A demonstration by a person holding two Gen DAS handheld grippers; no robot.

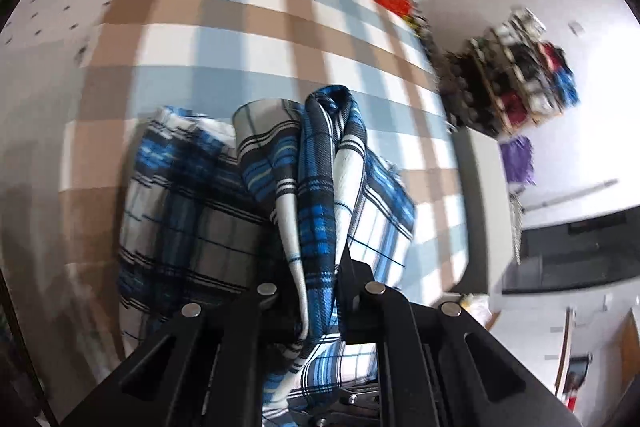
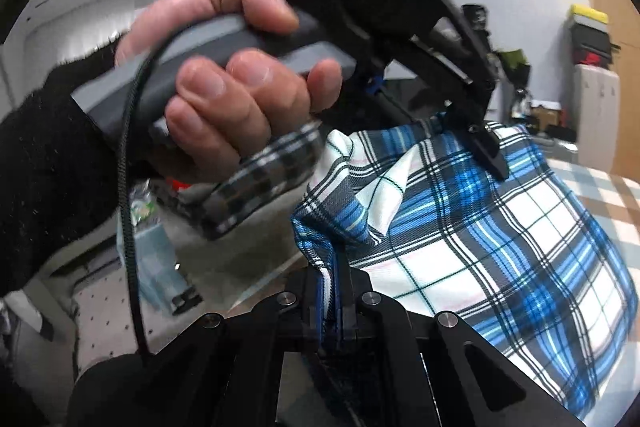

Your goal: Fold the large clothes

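Above the checked bedspread (image 1: 248, 39), both my grippers, left (image 1: 316, 291) and right (image 2: 332, 307), pinched the plaid garment (image 2: 500, 227) edge, lifting it to fold.

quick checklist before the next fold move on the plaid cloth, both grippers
1. Left gripper shut on the plaid cloth: ok, a bunched fold runs between its fingers.
2. Right gripper shut on the cloth: ok, an edge is pinched between its fingers.
3. Two grips set apart along the cloth: ok, in the right wrist view the left gripper bites a farther part.
4. Cloth hangs flat between the grips: not ok, it is bunched and creased.
5. Checked bedspread bare beyond the cloth: ok.
6. Lower hem free of snags: cannot tell, hidden.
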